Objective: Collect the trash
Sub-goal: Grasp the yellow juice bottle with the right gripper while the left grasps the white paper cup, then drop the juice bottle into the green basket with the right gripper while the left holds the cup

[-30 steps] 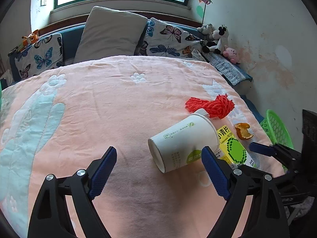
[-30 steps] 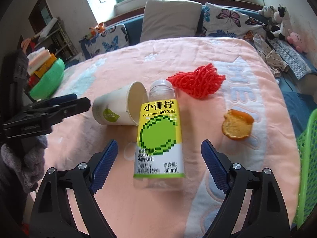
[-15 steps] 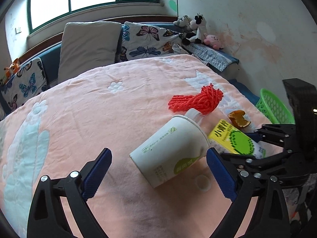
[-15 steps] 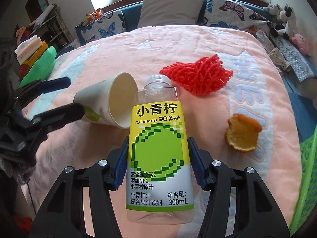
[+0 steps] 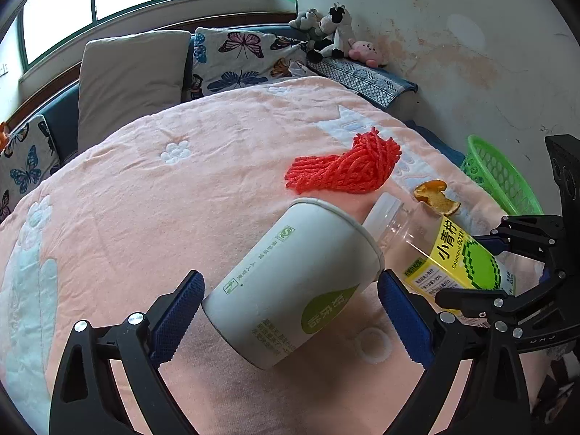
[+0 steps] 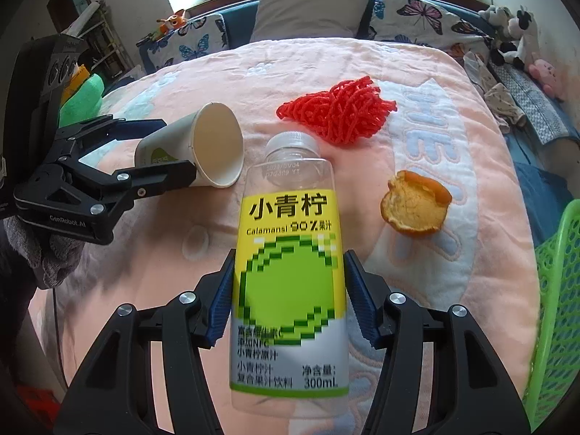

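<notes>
A white paper cup (image 5: pixel 282 253) lies on its side on the pink blanket (image 5: pixel 145 199), its mouth toward the bottle. My left gripper (image 5: pixel 290 277) is open, its blue pads either side of the cup and very close to it. A clear juice bottle (image 6: pixel 290 224) with a yellow-green label sits between the pads of my right gripper (image 6: pixel 290 257); they press its sides while the jaws are opening slightly. Beyond lie a red mesh net (image 6: pixel 337 112) and an orange peel (image 6: pixel 413 206). The right wrist view also shows the left gripper (image 6: pixel 175 146) straddling the cup (image 6: pixel 214 148).
A green plastic basket (image 6: pixel 558 290) stands off the bed's right edge, also seen as the basket (image 5: pixel 500 177) in the left wrist view. Pillows (image 5: pixel 130 76) and soft toys (image 5: pixel 333 29) line the far end. A stained wall (image 5: pixel 471 54) runs along the right.
My right gripper has closed onto the juice bottle. My left gripper has moved in and rolled, so the cup now lies between its open fingers.
</notes>
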### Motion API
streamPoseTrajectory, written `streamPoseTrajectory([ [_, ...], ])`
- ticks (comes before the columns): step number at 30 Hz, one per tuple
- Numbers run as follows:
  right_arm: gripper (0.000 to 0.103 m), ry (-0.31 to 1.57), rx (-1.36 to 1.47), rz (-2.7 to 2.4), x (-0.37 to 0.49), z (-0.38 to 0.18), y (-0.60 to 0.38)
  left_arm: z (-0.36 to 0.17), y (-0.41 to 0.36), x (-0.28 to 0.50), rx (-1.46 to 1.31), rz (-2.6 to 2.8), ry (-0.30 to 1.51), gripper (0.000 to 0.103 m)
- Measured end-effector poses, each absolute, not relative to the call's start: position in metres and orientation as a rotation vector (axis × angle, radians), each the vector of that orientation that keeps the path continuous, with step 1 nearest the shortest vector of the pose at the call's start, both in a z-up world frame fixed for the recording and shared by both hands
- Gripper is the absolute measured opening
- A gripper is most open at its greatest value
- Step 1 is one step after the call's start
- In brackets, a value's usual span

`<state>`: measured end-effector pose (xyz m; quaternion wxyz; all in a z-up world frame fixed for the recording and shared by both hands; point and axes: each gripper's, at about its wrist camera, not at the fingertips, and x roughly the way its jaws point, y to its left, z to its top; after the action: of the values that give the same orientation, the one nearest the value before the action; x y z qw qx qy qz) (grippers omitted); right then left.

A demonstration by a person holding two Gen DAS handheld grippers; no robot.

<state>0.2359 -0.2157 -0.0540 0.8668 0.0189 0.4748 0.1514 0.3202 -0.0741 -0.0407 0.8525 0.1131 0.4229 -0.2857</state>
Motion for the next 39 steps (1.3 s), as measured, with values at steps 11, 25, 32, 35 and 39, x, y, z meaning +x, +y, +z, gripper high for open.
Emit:
streamPoseTrajectory([
  [11, 0.057, 0.974, 0.072, 0.306, 0.242, -0.051, -0.219, -0.05, -0.078, 0.325, 0.285, -0.596, 0.922, 0.073],
  [25, 0.057, 0.857, 0.149, 0.253, 0.191, -0.015, -0.26, -0.025, -0.09, 0.289, 0.268, -0.543, 0.865, 0.062],
  [32, 0.057, 0.794, 0.213, 0.067, 0.163, -0.003, -0.335, -0.002, -0.108, 0.262, 0.215, -0.582, 0.856, 0.062],
  [35, 0.057, 0.793, 0.217, -0.03, 0.158, -0.008, -0.373, 0.006, -0.122, 0.251, 0.216, -0.603, 0.843, 0.062],
  [39, 0.057, 0.818, 0.243, -0.128, 0.159, -0.022, -0.416, 0.018, -0.142, 0.239, 0.213, -0.629, 0.823, 0.062],
])
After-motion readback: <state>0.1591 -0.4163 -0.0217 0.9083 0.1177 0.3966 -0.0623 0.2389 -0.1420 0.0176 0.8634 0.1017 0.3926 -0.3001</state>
